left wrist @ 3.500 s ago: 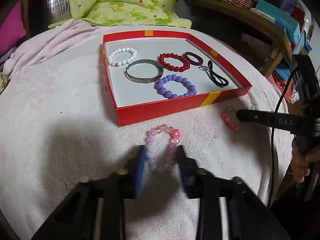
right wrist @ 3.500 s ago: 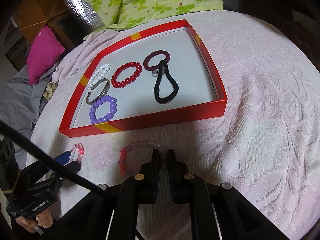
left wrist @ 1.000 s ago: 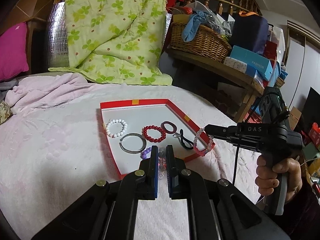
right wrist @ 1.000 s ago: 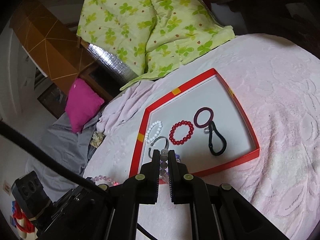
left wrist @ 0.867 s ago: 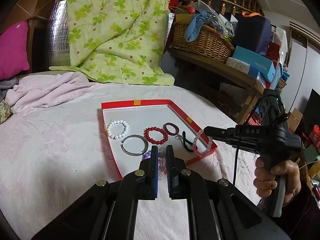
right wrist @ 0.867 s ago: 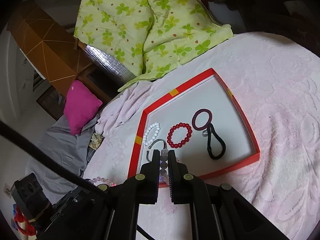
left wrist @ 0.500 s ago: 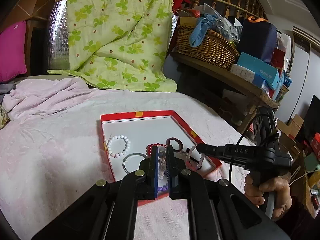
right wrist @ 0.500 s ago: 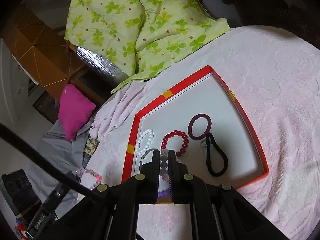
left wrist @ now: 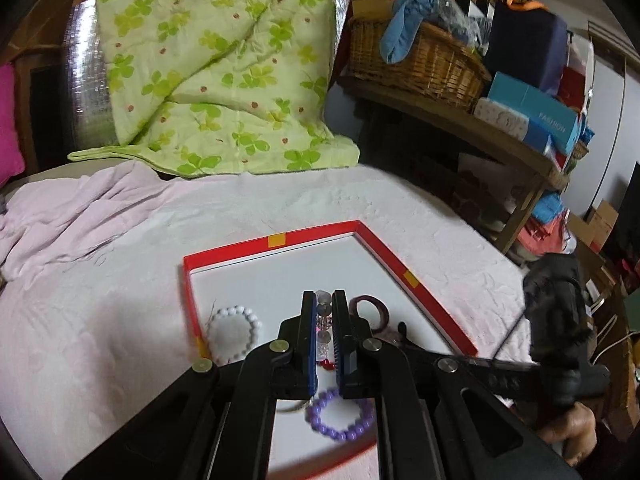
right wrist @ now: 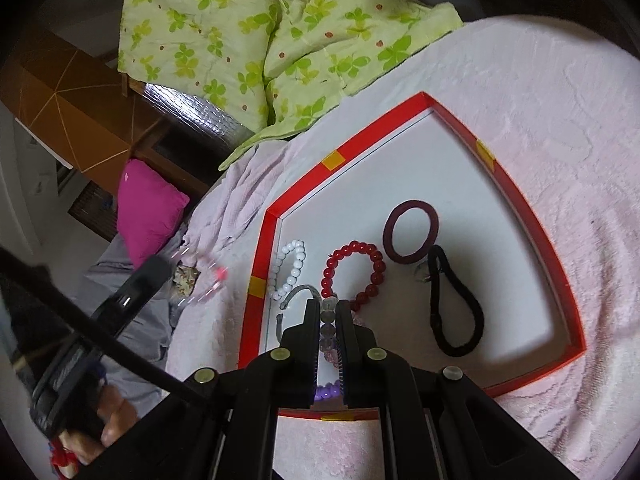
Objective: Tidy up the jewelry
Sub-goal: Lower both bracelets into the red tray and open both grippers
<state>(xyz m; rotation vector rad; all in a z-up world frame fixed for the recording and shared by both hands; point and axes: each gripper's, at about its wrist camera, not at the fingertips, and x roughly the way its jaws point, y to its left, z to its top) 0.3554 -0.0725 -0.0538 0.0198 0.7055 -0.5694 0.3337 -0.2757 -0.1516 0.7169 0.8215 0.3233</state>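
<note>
Pale pink textured bedspread (left wrist: 100,320) covers the bed, and behind it lie a green quilt with clover print (left wrist: 208,68) and a woven wicker basket (left wrist: 416,60) on a wooden shelf. On the bedspread sits a shallow red cardboard tray with a white floor (left wrist: 276,240).

From the left wrist view, the left gripper (left wrist: 324,320) has its two fingers close together, clamped on a pale pink translucent bead bracelet (left wrist: 323,320), above the tray. In the tray I see a white bead bracelet (left wrist: 234,332), a purple bead bracelet (left wrist: 340,416) and a dark maroon hair band (left wrist: 370,310). At the right edge a hand (left wrist: 572,436) holds the other tool.

From the right wrist view, the right gripper (right wrist: 329,332) is also pressed together on a string of clear and pink beads (right wrist: 329,320), over the near part of the tray (right wrist: 520,200). Inside lie the white bracelet (right wrist: 290,270), a red bead bracelet (right wrist: 354,274), the maroon band (right wrist: 410,232), a black elastic hair loop (right wrist: 456,304) and a grey metal bangle (right wrist: 294,298), partly hidden by the fingers. To the left, outside the tray, the left tool carries its bracelet (right wrist: 208,280), which is blurred. A magenta pillow (right wrist: 148,208) lies beyond.
</note>
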